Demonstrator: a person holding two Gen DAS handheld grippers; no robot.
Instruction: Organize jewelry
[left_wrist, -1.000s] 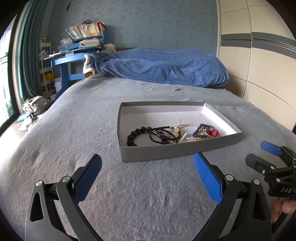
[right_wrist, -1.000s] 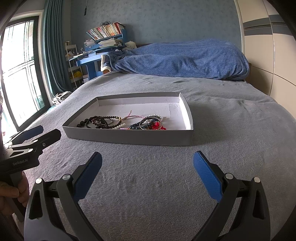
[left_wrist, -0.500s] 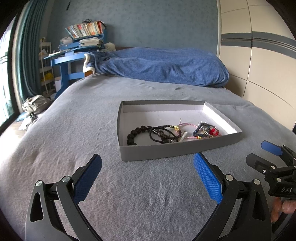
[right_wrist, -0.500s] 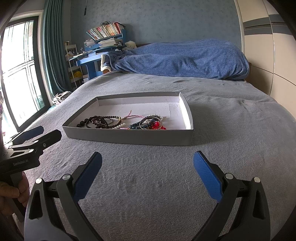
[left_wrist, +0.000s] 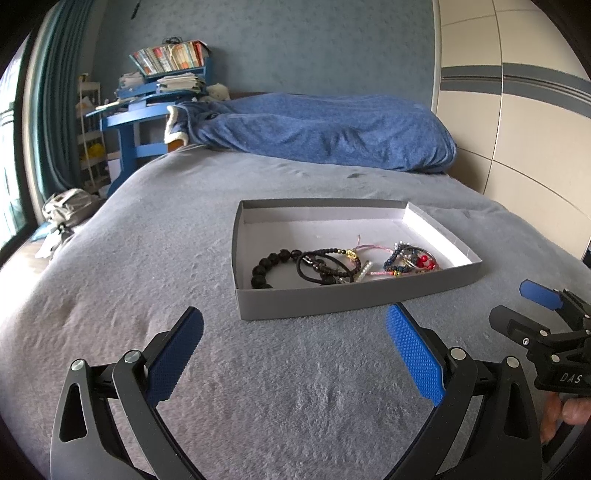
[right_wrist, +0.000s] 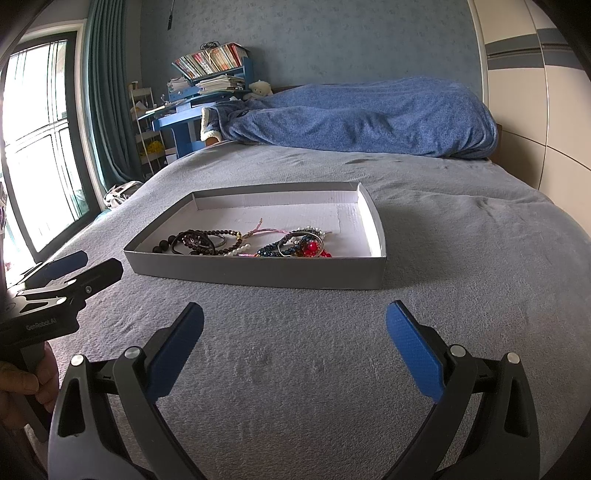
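From your left wrist camera, your left gripper (left_wrist: 293, 334) hovers low over the grey bed cover (left_wrist: 155, 258), its blue pads spread wide with nothing between them. Just ahead of it sits a shallow grey cardboard tray (left_wrist: 314, 304) with a white inside. The jewelry lies bunched along the tray's near side: a black bead bracelet (left_wrist: 269, 264) on the left, dark cord bracelets (left_wrist: 321, 267) overlapping beside it, a pink cord (left_wrist: 369, 249) in the middle, and a tangle of blue and red beads (left_wrist: 412, 258) on the right. Your right gripper (left_wrist: 532, 310) shows at the right edge, beside the tray's near right corner, jaws parted and holding nothing.

From your right wrist camera, your right gripper (right_wrist: 294, 334) also hangs over the bed cover (right_wrist: 461, 258), pads wide apart and empty. The tray (right_wrist: 258, 271) lies ahead and slightly left, jewelry in its near half: black beads (right_wrist: 168, 243) left, red beads (right_wrist: 314, 249) right. Your left gripper (right_wrist: 79, 267) enters from the left edge, near the tray's left corner. A rumpled blue blanket (right_wrist: 369, 118) lies at the far end of the bed.
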